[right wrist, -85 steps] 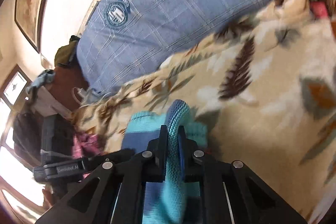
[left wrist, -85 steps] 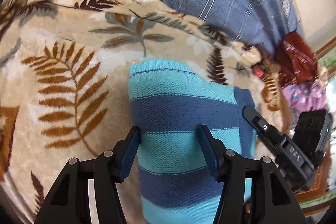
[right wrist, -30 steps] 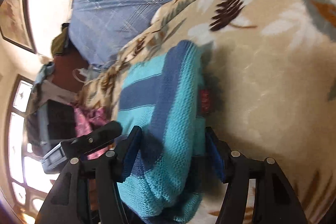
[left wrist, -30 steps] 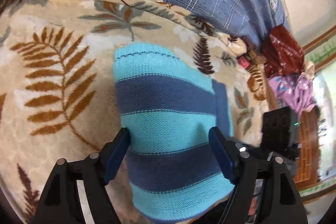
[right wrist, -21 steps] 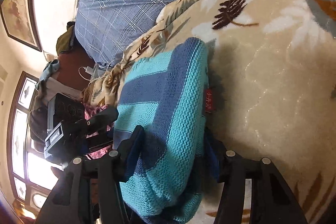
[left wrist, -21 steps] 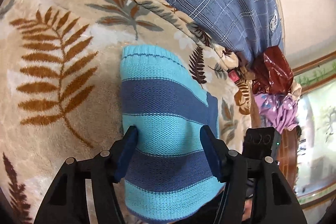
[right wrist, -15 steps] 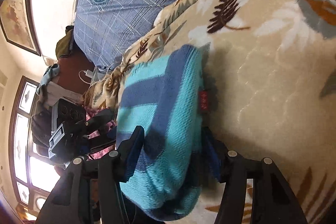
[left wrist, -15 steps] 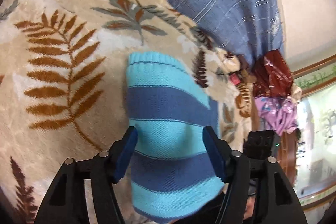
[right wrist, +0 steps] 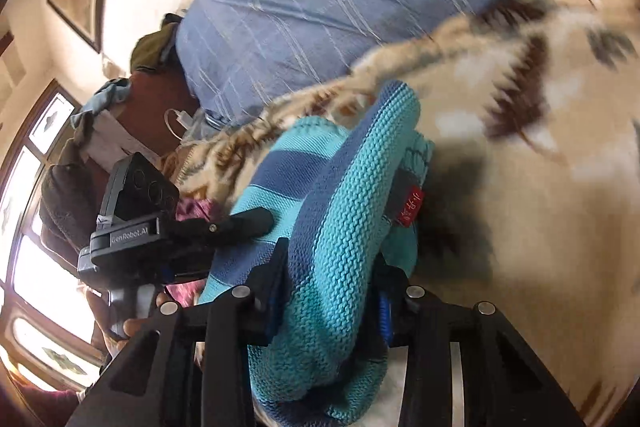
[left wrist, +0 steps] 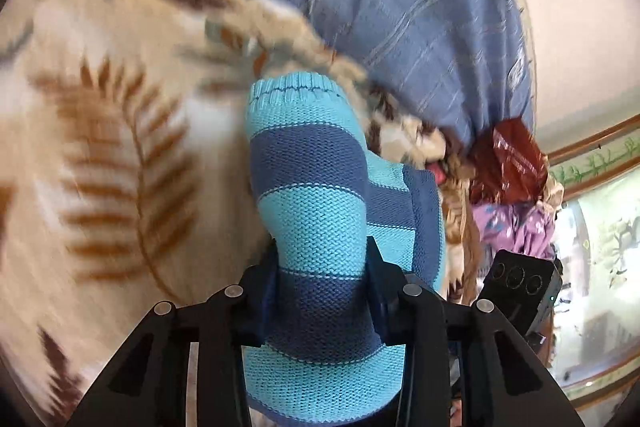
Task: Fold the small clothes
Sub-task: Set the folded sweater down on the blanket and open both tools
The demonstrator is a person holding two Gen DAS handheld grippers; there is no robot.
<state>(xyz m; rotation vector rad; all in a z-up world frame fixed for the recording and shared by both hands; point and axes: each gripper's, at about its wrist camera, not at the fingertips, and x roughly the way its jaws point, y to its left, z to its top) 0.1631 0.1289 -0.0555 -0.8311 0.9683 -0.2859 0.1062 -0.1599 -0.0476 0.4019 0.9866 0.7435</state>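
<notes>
Both tongs closing, left [left wrist: 322,267], right [right wrist: 330,273], pinching striped knit garment [left wrist: 316,211].

Daylit, window [right wrist: 24,211] glare, motion-blurred blanket [left wrist: 100,155], fisheye-dark corners

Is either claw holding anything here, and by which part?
Both claws are closing on the striped knit garment: the left claw pinches its near end, across a dark blue stripe; the right claw pinches a bunched fold at its near edge.
</notes>
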